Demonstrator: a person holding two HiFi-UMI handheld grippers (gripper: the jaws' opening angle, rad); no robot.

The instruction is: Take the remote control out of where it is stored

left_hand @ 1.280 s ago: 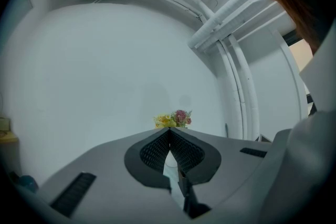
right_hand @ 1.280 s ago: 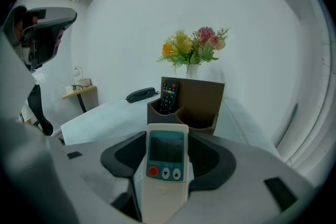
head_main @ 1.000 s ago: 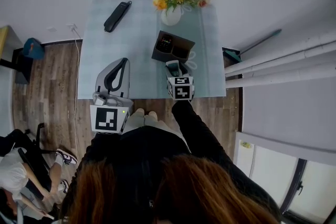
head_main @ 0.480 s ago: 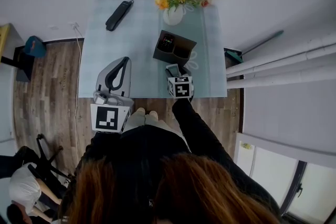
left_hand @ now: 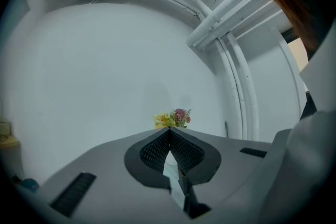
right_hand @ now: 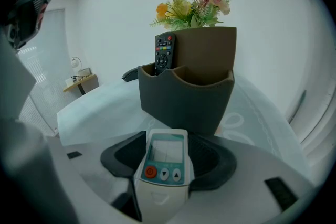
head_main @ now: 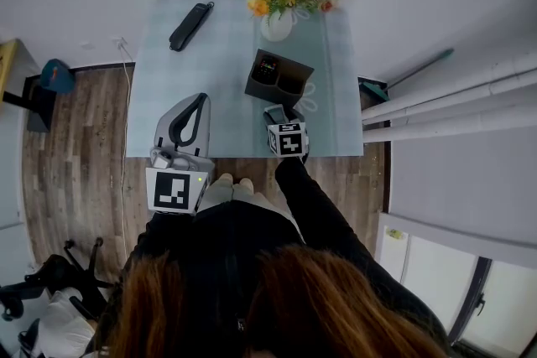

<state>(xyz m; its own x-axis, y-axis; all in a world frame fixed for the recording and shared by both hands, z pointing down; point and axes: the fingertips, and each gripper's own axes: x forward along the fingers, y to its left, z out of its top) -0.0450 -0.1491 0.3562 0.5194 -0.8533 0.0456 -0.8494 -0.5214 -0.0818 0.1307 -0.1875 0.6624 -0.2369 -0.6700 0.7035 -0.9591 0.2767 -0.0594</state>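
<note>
From the head view, your right gripper point(head_main: 279, 111) reaches over the near edge of the table point(head_main: 168, 71) and is clamped on a white remote, just in front of the dark two-compartment holder point(head_main: 294, 85). A black remote point(head_main: 266, 68) stands upright in the holder's left compartment. A second black handset point(head_main: 190, 26) lies flat at the table's far left corner, well apart from the holder. A white vase of flowers point(head_main: 275, 23) stands just behind the holder. Your left gripper point(head_main: 200, 100) sits over the near left part of the table, holding nothing. Each gripper's cube shows only black-and-white square markers.

In the left gripper view, the fingers meet tip to tip with nothing between them. The flowers show beyond the tips.

In the right gripper view, the fingers grip the sides of the white remote point(right_hand: 164, 165). It has a teal-framed screen, an orange-red power button and two grey arrow buttons. The holder is just beyond it, apart from it. The black remote rises above the left compartment's rim, showing coloured buttons. Its print is too small to read.
</note>
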